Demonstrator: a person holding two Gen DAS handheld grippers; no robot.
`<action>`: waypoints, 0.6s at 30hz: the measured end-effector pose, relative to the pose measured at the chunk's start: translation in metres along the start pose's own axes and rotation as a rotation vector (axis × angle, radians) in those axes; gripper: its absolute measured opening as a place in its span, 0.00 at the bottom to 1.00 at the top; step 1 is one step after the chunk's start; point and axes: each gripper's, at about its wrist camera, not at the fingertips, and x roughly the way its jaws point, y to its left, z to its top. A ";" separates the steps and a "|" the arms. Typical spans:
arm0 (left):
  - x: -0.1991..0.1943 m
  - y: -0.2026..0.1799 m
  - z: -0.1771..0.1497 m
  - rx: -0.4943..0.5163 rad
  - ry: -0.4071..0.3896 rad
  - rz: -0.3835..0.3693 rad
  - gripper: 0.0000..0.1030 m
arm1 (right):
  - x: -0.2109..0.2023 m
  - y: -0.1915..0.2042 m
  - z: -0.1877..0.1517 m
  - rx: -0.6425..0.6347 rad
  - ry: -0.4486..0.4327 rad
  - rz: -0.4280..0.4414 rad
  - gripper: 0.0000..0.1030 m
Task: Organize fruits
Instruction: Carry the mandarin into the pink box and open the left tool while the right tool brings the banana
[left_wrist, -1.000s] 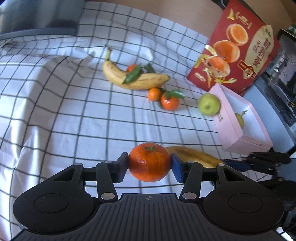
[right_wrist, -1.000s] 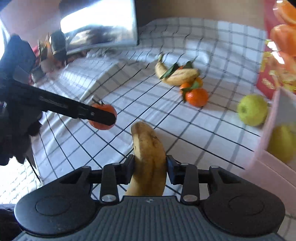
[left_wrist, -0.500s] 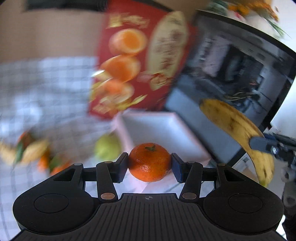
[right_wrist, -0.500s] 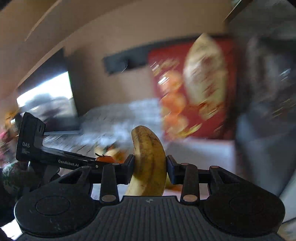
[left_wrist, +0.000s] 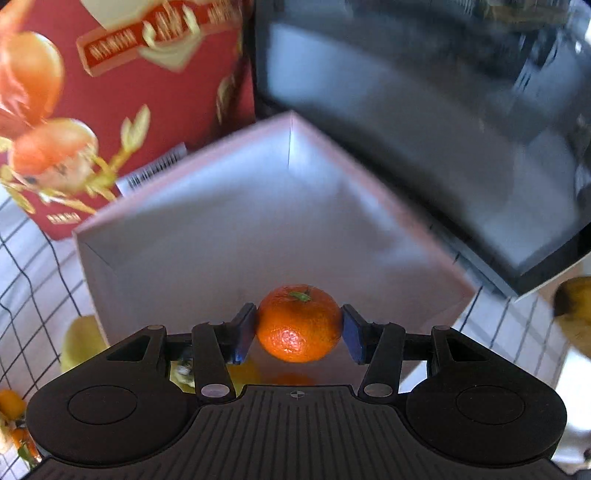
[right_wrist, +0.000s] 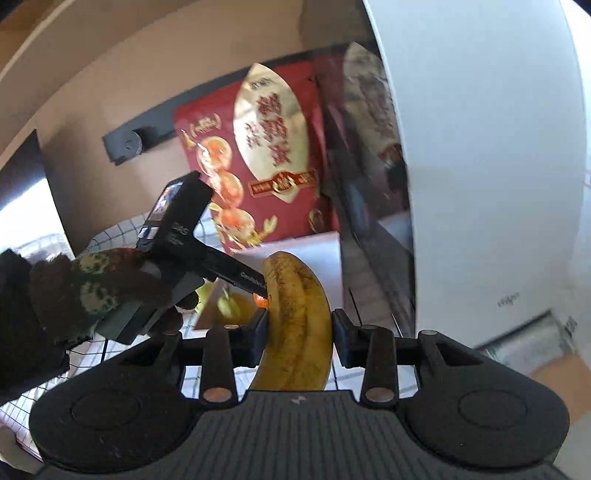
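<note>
My left gripper (left_wrist: 299, 334) is shut on a small orange tangerine (left_wrist: 298, 323) with a green stem, held over the inside of the pale pink box (left_wrist: 207, 206). A green pear (left_wrist: 82, 341) lies on the cloth beside the box's left wall. My right gripper (right_wrist: 298, 330) is shut on a spotted yellow banana (right_wrist: 295, 321), which stands upright between the pads. In the right wrist view the left gripper (right_wrist: 236, 278) reaches in from the left over the box (right_wrist: 306, 249), held by a gloved hand (right_wrist: 92, 288). The banana's end (left_wrist: 574, 306) shows at the right edge of the left wrist view.
A red fruit carton (left_wrist: 122, 92) (right_wrist: 266, 155) stands behind the box. A dark glossy appliance (left_wrist: 424, 122) sits to the box's right. A yellow-green fruit (right_wrist: 231, 304) lies inside the box. More tangerines (left_wrist: 11, 404) rest on the checked cloth (left_wrist: 33, 258) at far left. A white curved surface (right_wrist: 491, 147) fills the right.
Both grippers swung from the checked cloth toward the pink box, each keeping its fruit. The left one now hangs over the box interior; the right one rose and rolled.
</note>
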 end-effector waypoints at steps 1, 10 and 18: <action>0.003 -0.003 -0.002 0.024 0.010 0.015 0.54 | 0.000 -0.002 -0.002 0.007 0.005 -0.003 0.35; -0.021 0.002 -0.013 0.035 -0.036 -0.005 0.47 | 0.023 -0.003 0.006 0.003 0.036 0.017 0.35; -0.093 0.036 -0.081 -0.209 -0.265 -0.121 0.46 | 0.066 0.013 0.035 -0.097 0.045 0.006 0.35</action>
